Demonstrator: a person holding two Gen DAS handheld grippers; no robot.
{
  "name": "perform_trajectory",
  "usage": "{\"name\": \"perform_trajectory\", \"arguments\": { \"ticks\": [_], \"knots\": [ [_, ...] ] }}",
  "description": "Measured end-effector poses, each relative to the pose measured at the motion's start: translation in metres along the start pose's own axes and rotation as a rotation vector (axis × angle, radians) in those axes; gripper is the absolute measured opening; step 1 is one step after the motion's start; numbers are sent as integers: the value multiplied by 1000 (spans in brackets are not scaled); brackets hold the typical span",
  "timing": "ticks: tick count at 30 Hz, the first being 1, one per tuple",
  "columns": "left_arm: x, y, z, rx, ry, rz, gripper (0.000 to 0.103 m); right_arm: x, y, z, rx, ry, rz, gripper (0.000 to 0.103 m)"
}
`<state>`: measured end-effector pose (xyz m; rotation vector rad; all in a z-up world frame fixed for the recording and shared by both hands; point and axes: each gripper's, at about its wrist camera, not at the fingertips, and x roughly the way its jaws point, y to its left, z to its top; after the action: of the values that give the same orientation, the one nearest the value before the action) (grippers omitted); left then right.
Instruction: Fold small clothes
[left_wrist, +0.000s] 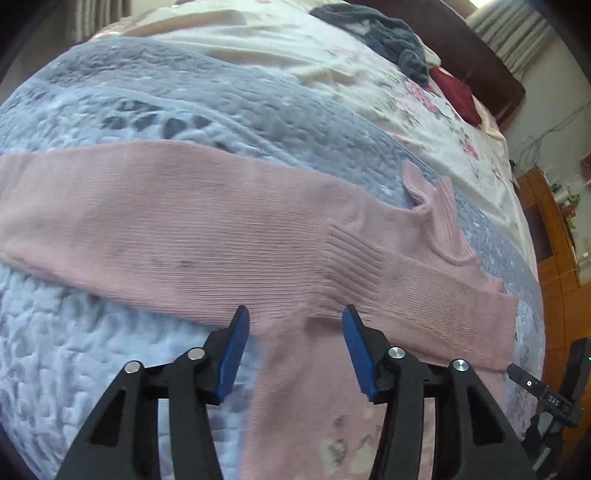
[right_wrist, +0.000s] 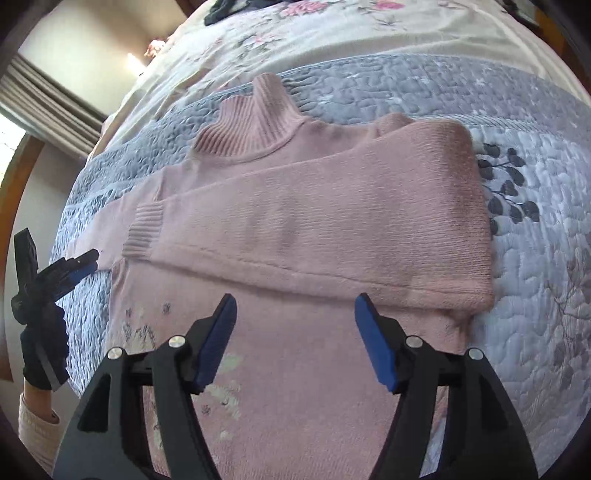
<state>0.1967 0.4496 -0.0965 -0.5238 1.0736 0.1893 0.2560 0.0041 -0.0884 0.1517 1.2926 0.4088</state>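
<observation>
Jaws wide and empty on both my grippers: left gripper (left_wrist: 295, 321) nearer the unfolded sleeve (left_wrist: 110, 206), stretching leftward off the pink sweater (right_wrist: 295, 350).

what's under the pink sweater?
The pink sweater lies flat on a blue-grey quilt, which shows on every side. One sleeve is folded across its chest. Whatever sits directly beneath the knit is covered.

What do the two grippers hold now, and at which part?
Nothing. The left gripper and the right gripper are both open above the pink sweater, with no fabric between their blue pads.
</observation>
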Motion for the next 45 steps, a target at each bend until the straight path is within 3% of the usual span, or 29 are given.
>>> {"name": "perform_trajectory", "arguments": {
  "ticks": [5, 9, 18, 20, 25, 32, 36, 45],
  "knots": [
    [-37, 125, 6, -212, -75, 93, 52, 31, 39, -6, -57, 58, 36, 67],
    [-49, 211, 13, -415, -142, 74, 51, 55, 58, -9, -86, 91, 48, 67],
    [-42, 295, 38, -681, -287, -107, 46, 87, 66, -12, -109, 115, 9, 68],
    [-41, 305, 43, -714, -305, -117, 41, 90, 64, -13, -106, 114, 10, 67],
    [-39, 310, 51, -713, -311, -87, 16, 91, 64, -12, -112, 114, 5, 67],
    [-57, 288, 54, -628, -359, -73, 9, 82, 65, -16, -123, 108, -10, 67],
    [-72, 244, 62, -491, -383, -76, 8, 68, 62, -23, -118, 90, -5, 67],
    [-68, 101, 60, -226, -352, -207, 8, 35, 48, -41, -126, 44, -16, 67]
  ]
}}
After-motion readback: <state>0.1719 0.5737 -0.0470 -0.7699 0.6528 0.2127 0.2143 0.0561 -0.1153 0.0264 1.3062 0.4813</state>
